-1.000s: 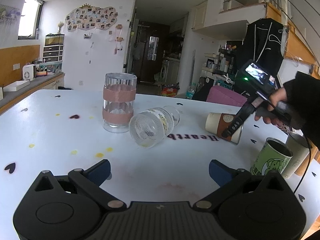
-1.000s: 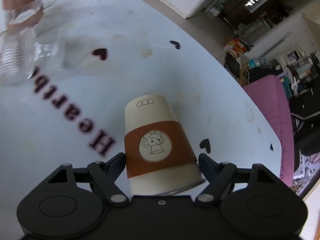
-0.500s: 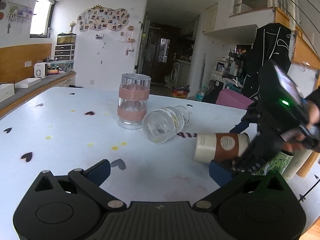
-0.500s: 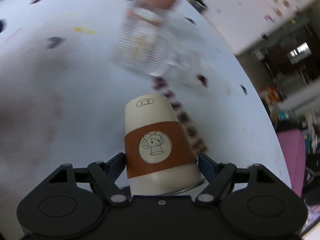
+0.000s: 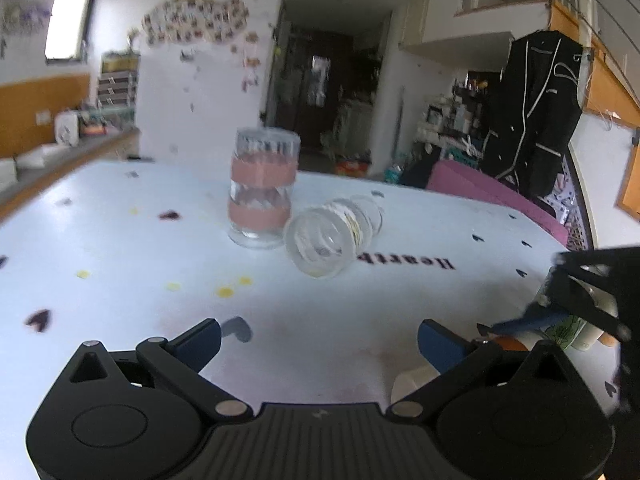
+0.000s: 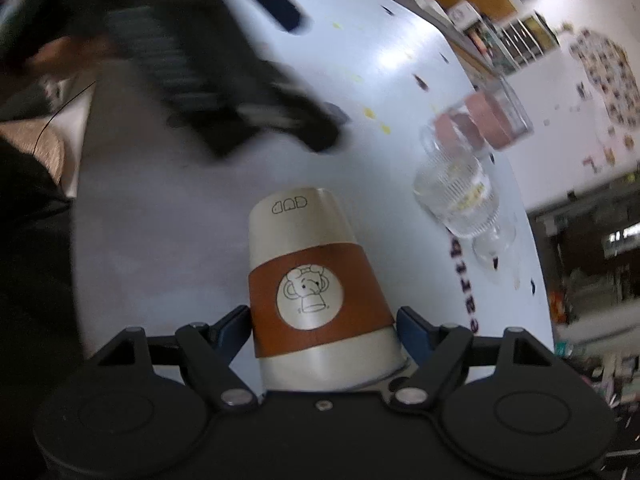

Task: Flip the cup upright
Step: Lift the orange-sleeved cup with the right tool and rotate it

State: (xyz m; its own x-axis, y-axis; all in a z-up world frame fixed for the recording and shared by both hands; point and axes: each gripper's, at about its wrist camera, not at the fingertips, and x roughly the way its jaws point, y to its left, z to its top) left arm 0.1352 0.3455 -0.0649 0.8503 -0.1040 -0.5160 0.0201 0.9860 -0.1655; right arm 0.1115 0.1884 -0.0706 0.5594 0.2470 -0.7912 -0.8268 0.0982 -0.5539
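Now, left gripper [image 5: 319, 334] spread wide and empty above the table [image 5: 120, 248]; over to the right gripper [image 6: 322, 322], fingers [image 6: 230, 326] clenched on the paper cup [image 6: 314, 292], lifted, base pointing away, not yet set upright — grasp done, turning and placing left

The left wrist view sits low over the tabletop [image 5: 120, 248], looking level across it toward the far room, with its own gripper [image 5: 320, 332] filling the bottom edge. The right wrist view looks steeply down at the tabletop [image 6: 168, 220] from close by, tilted sideways. Both share the banded upright glass [image 5: 262, 192] [image 6: 486, 120], the toppled ribbed glass [image 5: 330, 236] [image 6: 460, 196] and the printed lettering [image 5: 406, 262] [image 6: 466, 288].
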